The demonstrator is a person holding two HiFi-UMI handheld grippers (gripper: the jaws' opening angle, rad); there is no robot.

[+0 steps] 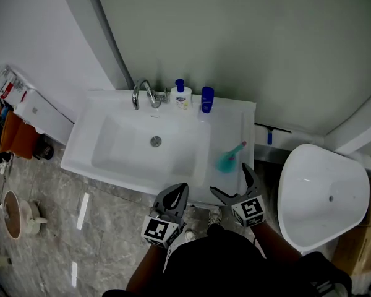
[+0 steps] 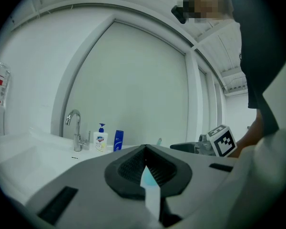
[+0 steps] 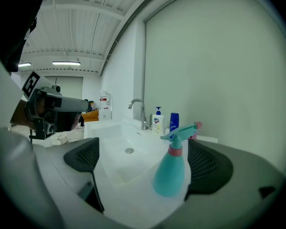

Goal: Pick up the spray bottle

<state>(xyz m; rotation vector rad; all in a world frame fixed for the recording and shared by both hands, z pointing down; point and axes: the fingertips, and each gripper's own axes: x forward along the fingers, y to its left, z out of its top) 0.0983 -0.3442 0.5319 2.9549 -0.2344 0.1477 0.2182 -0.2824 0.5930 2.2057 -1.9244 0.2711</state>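
A teal spray bottle [image 1: 227,159] with a pink collar stands upright on the right ledge of the white sink [image 1: 105,129]. My right gripper [image 1: 235,184] is open just in front of it. In the right gripper view the spray bottle [image 3: 171,171] stands between the two jaws, close against the right pad [image 3: 207,168] and well apart from the left pad [image 3: 83,157]; the right gripper [image 3: 143,163] holds nothing. My left gripper [image 1: 176,194] hangs at the sink's front edge, left of the bottle. The left gripper [image 2: 145,149] is shut and empty, its pads meeting at the tip.
At the back of the sink stand a chrome tap [image 1: 142,94], a white soap dispenser [image 1: 181,96] and a blue bottle [image 1: 207,99]. A white toilet [image 1: 321,190] is close on the right. Buckets and clutter [image 1: 15,135] sit on the floor at the left.
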